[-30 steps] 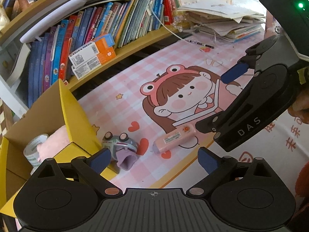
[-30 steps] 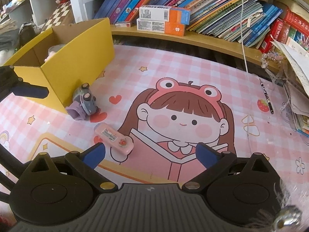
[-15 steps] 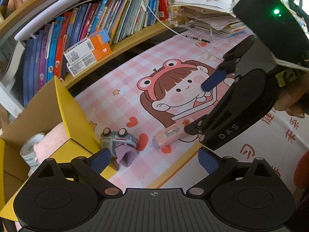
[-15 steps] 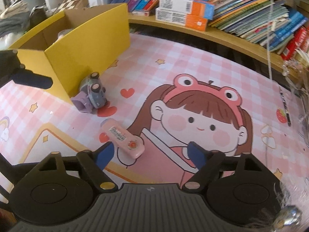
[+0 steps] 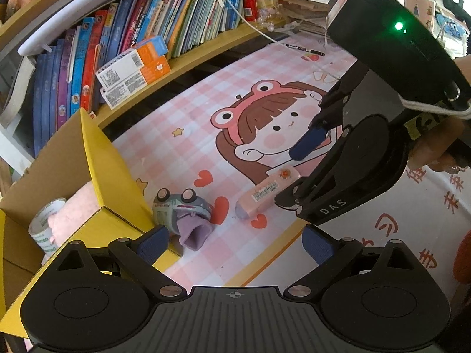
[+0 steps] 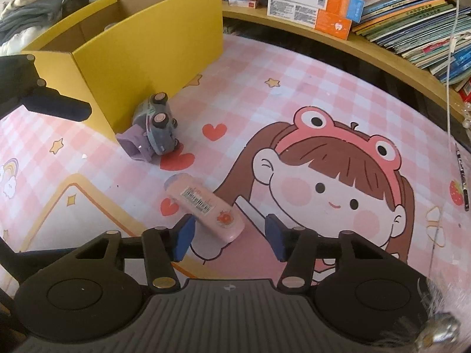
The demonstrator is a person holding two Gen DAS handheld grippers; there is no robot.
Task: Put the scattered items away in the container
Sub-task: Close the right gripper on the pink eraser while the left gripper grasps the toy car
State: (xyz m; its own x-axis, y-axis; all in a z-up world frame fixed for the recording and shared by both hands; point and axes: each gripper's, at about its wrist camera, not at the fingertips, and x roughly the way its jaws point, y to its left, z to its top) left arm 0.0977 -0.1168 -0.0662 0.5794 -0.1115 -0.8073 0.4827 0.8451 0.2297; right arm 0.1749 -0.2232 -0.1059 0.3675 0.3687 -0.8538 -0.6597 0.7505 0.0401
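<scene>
Left wrist view, from your left: the yellow cardboard box (image 5: 97, 158) stands open at the edge of the pink mat (image 5: 188, 103), and inside it you can see a roll of tape (image 5: 44, 229) beside a soft pink item (image 5: 73, 214). Just outside the box's corner lies a grey toy car (image 5: 179, 209) on its side, wheels showing, with a small purple piece (image 5: 194, 234) against it. Your left gripper (image 5: 235, 242) hangs above the mat's near edge, fingers spread wide with nothing between them. Further right, the pink tube (image 5: 268, 189) lies flat on the mat, barcode label up. Your right gripper (image 5: 297, 176) reaches down over its far end; one blue pad (image 5: 307, 144) shows above it.

In the right wrist view, your right gripper's (image 6: 228, 236) fingers are spread to either side of the pink tube's (image 6: 206, 206) near end, the left pad (image 6: 184, 236) just beside it, the right pad (image 6: 276, 238) apart from it. Whether the left pad touches, you cannot tell. Behind, books (image 6: 412, 8) and two orange-and-white cartons (image 6: 315, 3) sit on the shelf.
</scene>
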